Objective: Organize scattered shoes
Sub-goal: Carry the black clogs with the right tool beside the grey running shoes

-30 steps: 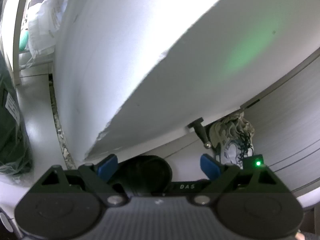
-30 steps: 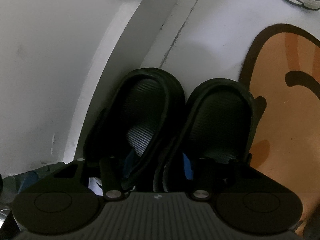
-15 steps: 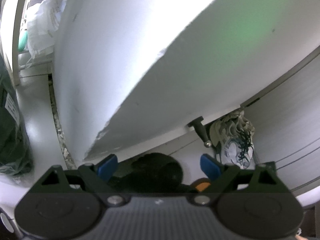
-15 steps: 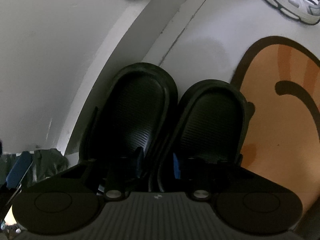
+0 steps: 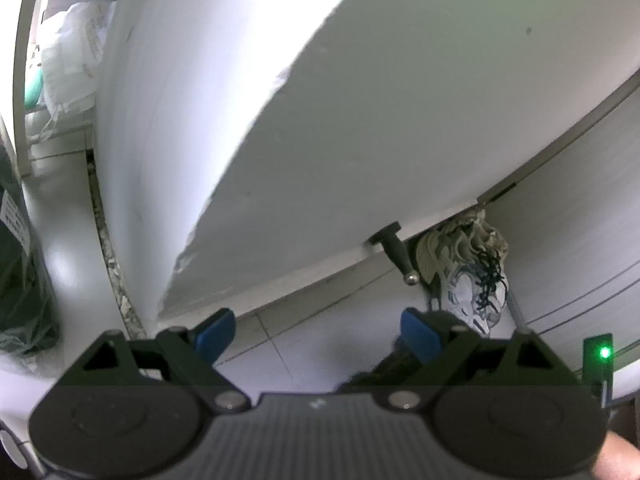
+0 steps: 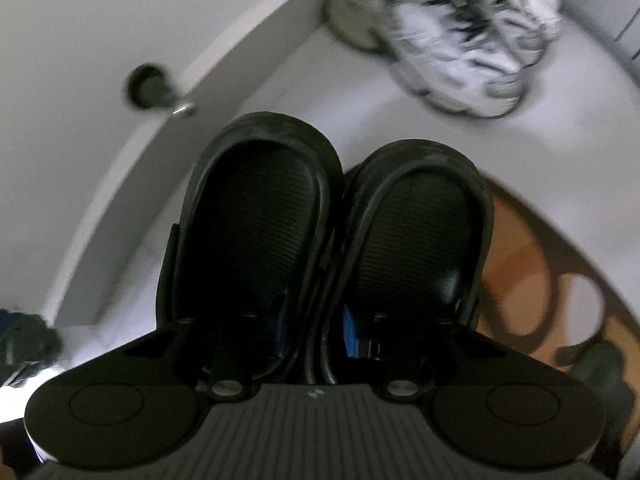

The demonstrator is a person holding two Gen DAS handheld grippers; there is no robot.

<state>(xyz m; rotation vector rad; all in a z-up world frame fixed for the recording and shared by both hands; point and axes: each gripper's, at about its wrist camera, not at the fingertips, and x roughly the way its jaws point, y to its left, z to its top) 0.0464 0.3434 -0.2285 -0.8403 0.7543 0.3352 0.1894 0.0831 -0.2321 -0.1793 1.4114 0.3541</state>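
Note:
A pair of black slippers (image 6: 332,236) hangs side by side in the right wrist view, soles toward the camera. My right gripper (image 6: 316,322) is shut on their two adjoining inner walls, one finger inside each slipper, and holds them off the floor. White and grey sneakers (image 6: 460,52) with dark laces lie on the floor beyond, blurred. In the left wrist view my left gripper (image 5: 316,332) stands open over bare floor tile. The sneakers (image 5: 476,292) lie past its right finger, and a dark edge of the slippers (image 5: 380,368) shows low behind that finger.
A white door panel (image 5: 360,100) leans across the left view, with a black doorstop knob (image 5: 394,252), also the doorstop knob (image 6: 156,88). An orange mat (image 6: 540,280) lies right of the slippers. A dark green bag (image 5: 20,280) and a shelf with white bags (image 5: 68,64) stand at left.
My right gripper closed on the slippers' inner walls and lifted them, shifting toward the sneakers. In the left view the slippers slid from between the fingers to the right. The left gripper stayed put.

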